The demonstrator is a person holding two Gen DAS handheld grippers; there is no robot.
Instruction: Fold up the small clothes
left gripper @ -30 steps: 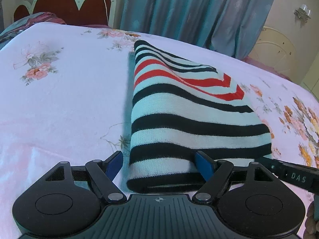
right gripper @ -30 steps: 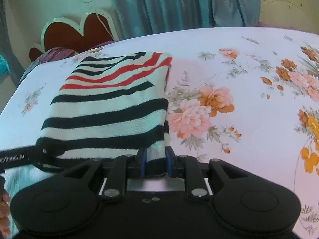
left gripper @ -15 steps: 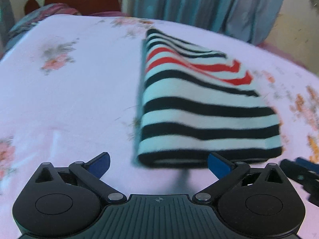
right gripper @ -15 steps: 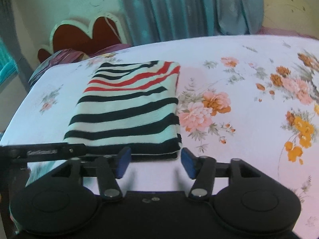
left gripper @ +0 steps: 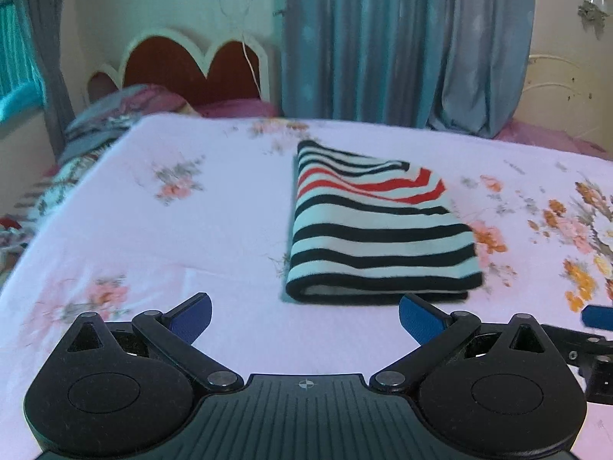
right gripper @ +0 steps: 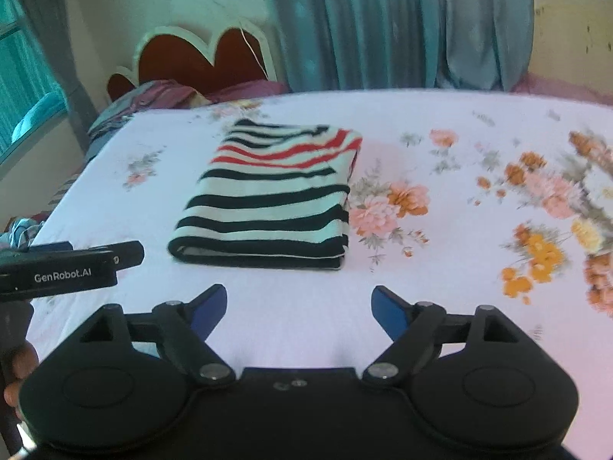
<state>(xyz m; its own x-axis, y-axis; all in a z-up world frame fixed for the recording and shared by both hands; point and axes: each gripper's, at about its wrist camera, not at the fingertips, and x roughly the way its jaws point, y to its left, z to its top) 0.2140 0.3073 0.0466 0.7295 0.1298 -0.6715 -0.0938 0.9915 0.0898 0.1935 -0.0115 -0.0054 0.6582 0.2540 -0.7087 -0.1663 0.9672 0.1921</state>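
Striped folded garment [left gripper: 377, 230] lies flat on floral bed sheet [left gripper: 172, 237] | left gripper [left gripper: 304, 316] wide, empty | right gripper [right gripper: 297, 308] just opening wide, nothing between its jaws

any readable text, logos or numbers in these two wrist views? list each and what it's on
"GenRobot.AI": white lettering on the side of the left gripper, seen in the right wrist view.
Small round crosshair mark, no letters, on the left gripper's own body in the left wrist view.
Nothing readable on the striped garment or bedsheet.
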